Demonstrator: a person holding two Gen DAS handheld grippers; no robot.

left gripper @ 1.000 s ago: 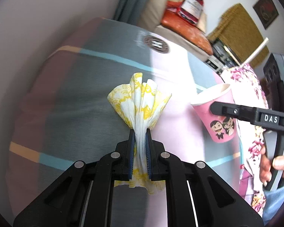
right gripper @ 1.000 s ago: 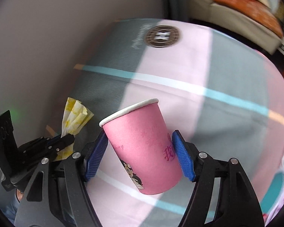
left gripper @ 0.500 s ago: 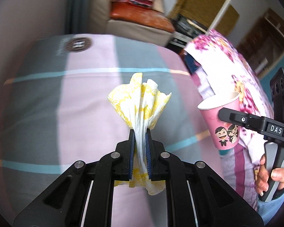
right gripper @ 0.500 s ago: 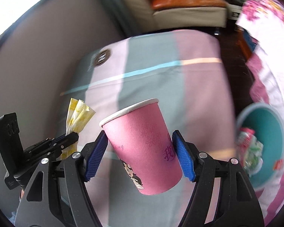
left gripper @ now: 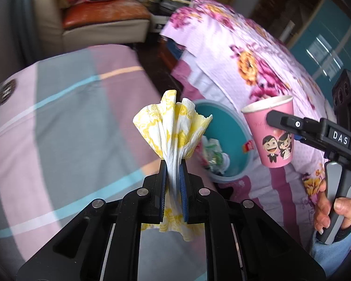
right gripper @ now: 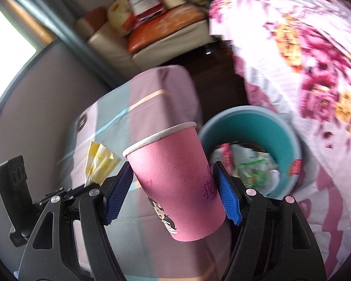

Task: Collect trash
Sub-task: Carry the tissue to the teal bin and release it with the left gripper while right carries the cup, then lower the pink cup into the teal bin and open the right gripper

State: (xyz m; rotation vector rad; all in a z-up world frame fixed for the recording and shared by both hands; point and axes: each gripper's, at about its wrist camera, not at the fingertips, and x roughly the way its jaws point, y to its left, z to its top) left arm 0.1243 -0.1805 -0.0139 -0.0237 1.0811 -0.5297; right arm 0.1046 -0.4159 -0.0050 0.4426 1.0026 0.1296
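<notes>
Pink cup and yellow napkin, both gripped
Right hand-held gripper clamps the cup wide; left hand-held gripper pinches the napkin nearly closed.

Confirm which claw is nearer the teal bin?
Hard to call. In each wrist view the teal bin sits just past the load: left claw grips the napkin, right claw the pink cup.

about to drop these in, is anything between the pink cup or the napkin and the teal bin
Nothing visible does. The pink cup in the right gripper and the napkin in the left gripper have open air toward the teal bin, whose mouth is uncovered, with trash inside.
</notes>
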